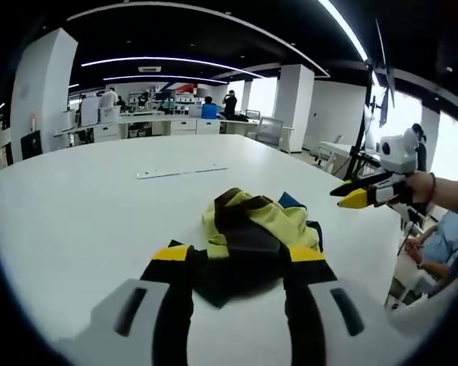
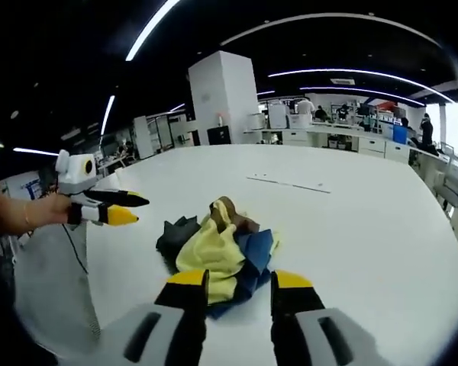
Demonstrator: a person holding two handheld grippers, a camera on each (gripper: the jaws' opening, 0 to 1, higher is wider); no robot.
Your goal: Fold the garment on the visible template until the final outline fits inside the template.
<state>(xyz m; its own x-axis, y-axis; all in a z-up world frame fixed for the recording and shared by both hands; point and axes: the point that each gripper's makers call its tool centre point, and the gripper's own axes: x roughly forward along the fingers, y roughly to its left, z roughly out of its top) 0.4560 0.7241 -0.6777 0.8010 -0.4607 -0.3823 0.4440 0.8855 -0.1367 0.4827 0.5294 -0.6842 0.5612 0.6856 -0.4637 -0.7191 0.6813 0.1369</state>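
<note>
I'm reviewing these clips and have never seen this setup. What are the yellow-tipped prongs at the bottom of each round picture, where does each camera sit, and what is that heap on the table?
There is no robot arm: a person holds a two-jaw tool in each hand, and a fisheye camera rides on each.

The left gripper rises from the bottom of the left gripper view; the right gripper does likewise in the right gripper view. Each tool also appears in the other's view, held in a hand.

On the round white table lies a crumpled yellow, brown and dark blue garment. Beyond it lies a thin pale strip.

Both grippers are open and hold nothing.
</note>
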